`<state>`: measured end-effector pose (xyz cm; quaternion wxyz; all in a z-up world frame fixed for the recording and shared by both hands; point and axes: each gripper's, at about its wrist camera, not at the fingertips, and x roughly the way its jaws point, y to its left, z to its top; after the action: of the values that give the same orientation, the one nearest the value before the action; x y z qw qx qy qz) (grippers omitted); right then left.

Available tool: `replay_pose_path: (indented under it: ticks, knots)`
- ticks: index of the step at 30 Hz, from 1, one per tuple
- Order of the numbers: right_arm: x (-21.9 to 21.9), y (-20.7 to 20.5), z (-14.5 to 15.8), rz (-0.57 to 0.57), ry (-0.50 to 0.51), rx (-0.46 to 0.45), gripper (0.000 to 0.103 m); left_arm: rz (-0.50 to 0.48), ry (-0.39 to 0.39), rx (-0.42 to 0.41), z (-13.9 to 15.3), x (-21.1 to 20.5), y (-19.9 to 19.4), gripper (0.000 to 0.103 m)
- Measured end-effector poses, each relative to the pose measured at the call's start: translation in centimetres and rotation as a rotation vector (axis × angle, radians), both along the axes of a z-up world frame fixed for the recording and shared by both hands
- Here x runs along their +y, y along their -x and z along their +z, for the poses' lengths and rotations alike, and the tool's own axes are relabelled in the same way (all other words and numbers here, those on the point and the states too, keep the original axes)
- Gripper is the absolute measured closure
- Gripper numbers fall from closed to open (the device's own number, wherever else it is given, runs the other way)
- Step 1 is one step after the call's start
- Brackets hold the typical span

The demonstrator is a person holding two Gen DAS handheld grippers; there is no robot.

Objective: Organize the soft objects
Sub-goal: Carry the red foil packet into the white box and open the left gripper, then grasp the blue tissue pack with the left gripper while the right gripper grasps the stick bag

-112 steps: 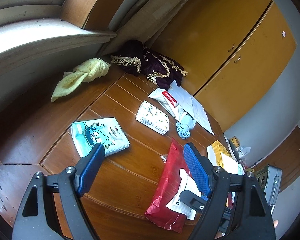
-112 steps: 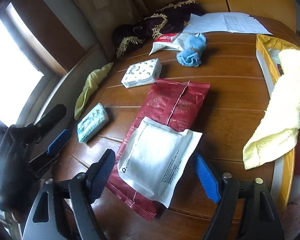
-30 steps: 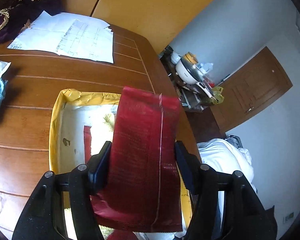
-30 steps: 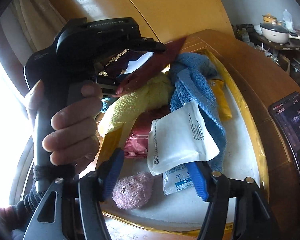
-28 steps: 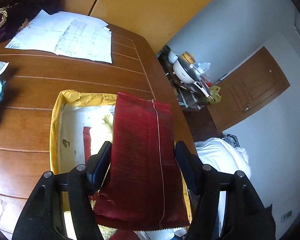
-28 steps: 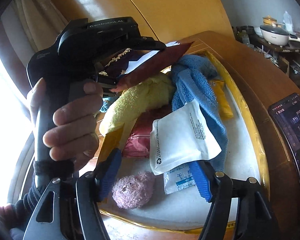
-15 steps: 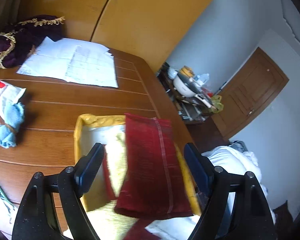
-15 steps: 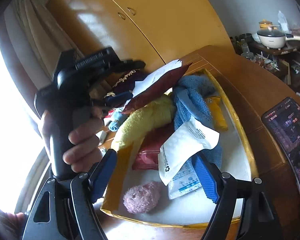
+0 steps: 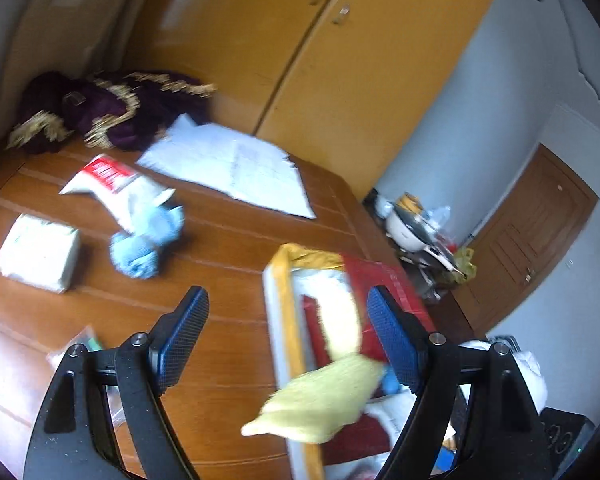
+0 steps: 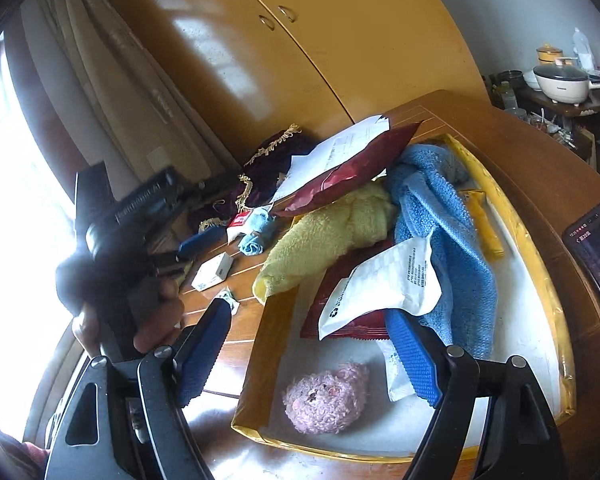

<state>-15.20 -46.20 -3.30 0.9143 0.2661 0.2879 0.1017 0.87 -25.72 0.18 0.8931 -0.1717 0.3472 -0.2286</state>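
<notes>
— Both grippers are empty, fingers spread wide: the left gripper (image 9: 288, 344) over the wooden table (image 9: 228, 248), the right gripper (image 10: 320, 354) over the yellow-rimmed tray (image 10: 540, 296).

— And the red packet (image 10: 340, 178)?

— At twelve o'clock in the tray, propped on the yellow towel (image 10: 324, 240), beside the blue towel (image 10: 440, 208). White pouch (image 10: 384, 288) in the middle, pink fluffy ball (image 10: 326, 398) at six.

— Outside the tray?

— Small blue cloth (image 9: 144, 246) and tissue pack (image 9: 38, 252), out at nine o'clock.
</notes>
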Motion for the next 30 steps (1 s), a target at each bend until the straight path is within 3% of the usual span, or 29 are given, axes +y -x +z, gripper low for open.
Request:
replay_pose_path:
  ticks: [4, 8, 14, 18, 22, 28, 30]
  knots:
    - [0.0, -0.4, 0.1, -0.024, -0.006, 0.006, 0.019, 0.004, -0.059, 0.019, -1.2, 0.9, 0.3, 0.021]
    - [-0.4, -0.3, 0.2, -0.042, -0.009, 0.002, 0.019, 0.000, -0.102, -0.019, -1.4, 1.1, 1.4, 0.021]
    - [-0.4, -0.9, 0.8, -0.056, -0.054, -0.011, 0.019, -0.008, -0.097, -0.019, -1.4, 1.1, 1.8, 0.021]
    - [0.7, -1.4, 1.3, -0.057, -0.061, -0.019, 0.018, 0.005, -0.113, -0.066, -0.8, 1.6, 2.5, 0.021]
    - [2.6, -1.5, 1.9, -0.031, -0.011, -0.012, 0.018, 0.017, -0.099, -0.101, -0.3, 2.9, 3.3, 0.021]
    - [5.2, -1.8, 2.6, 0.030, 0.056, -0.023, 0.018, 0.071, -0.059, -0.091, -0.7, 5.9, 4.1, 0.021]
    - [5.8, -1.9, 2.6, 0.061, 0.055, -0.025, 0.018, 0.116, -0.109, -0.077, -1.3, 7.1, 4.5, 0.021]
